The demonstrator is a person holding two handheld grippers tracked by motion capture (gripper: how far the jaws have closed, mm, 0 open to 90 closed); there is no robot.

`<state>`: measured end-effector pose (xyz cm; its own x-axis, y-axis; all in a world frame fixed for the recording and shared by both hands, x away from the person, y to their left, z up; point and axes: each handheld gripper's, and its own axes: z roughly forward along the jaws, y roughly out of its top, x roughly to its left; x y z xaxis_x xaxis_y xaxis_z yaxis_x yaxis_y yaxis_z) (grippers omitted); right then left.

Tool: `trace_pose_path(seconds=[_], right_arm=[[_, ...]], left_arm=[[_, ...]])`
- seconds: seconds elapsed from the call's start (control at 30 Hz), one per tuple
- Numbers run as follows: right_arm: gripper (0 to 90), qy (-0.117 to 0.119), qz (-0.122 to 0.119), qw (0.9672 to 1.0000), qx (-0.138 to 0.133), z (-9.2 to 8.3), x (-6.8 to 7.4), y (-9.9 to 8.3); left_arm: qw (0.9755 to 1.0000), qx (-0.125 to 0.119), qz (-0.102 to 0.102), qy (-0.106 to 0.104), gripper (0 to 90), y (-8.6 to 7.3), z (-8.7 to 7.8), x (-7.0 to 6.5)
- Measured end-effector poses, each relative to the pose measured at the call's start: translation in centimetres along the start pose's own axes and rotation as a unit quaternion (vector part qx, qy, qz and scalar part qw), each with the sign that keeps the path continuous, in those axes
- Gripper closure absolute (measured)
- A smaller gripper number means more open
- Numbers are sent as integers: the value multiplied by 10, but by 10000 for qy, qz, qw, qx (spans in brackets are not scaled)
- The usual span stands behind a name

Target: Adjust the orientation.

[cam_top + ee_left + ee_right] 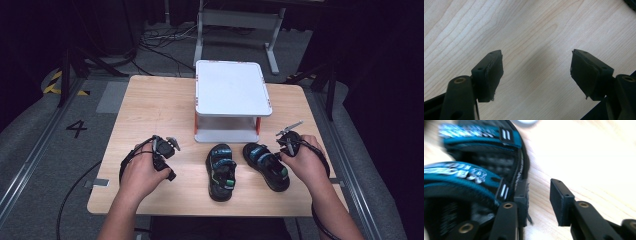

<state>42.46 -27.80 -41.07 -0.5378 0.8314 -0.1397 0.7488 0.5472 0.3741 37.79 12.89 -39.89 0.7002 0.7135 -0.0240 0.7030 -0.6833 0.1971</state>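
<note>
Two sandals lie side by side near the front edge of the table [150,100], just before a white two-tier rack [232,90]. The right sandal [266,166] is the one being worked on, and the right gripper [287,145] is set at its outer side. In the right gripper view the jaws are seen partly closed, with a narrow gap of bare wood between the pads; nothing is held. The left pad [522,203] lies against the sandal's outer edge, by the end of a blue strap [464,178], while the other pad stands clear over the table. A grip is judged not yet made. For the step to be done well, the jaws should first be opened a little, then one pad should be slid inside the sandal and the other kept outside, so that the side wall or a strap is caught between them. The bite should be taken deep, not at the tips alone, since a soft strap is likely to slip or fold. The sole should be kept level when it is lifted. The left sandal [221,170] lies close by and should not be nudged. The left gripper [167,150] is held over bare wood, well apart from both sandals, its jaws wide and empty.
</note>
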Motion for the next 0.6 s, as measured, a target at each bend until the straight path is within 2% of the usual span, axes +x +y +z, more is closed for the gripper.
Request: trace_pose_path(seconds=[0.07, 0.1, 0.17, 0.3, 0.4, 0.47, 0.53, 0.6], right_arm=[[674, 143, 117, 9998, 40, 9, -4, -2], [654, 111, 125, 9998, 59, 11, -5, -2], [650, 190, 174, 9996, 61, 12, -7, -2], [623, 121, 174, 9998, 14, 9, -9, -3], [622, 118, 202, 9997, -70, 1, -11, -3], [612, 122, 250, 9994, -199, -14, -13, -5], [588, 214, 282, 9990, -285, -27, -12, -8], [581, 406, 149, 9987, -251, -43, -8, -15]], left_arm=[[10000, -6, -9, 1, 271, 0, 0, 0], [10000, -6, -10, -5, 271, 0, 0, 0], [10000, -6, -6, -20, 271, 0, 0, 0], [10000, -9, -14, -20, 271, 0, -1, 1], [10000, -19, -28, -26, 271, 0, -1, 1], [10000, 26, -14, -29, 271, 1, -1, 2], [10000, 86, -7, -43, 273, 4, -1, 3], [9998, 166, -73, -91, 283, 6, -1, 4]])
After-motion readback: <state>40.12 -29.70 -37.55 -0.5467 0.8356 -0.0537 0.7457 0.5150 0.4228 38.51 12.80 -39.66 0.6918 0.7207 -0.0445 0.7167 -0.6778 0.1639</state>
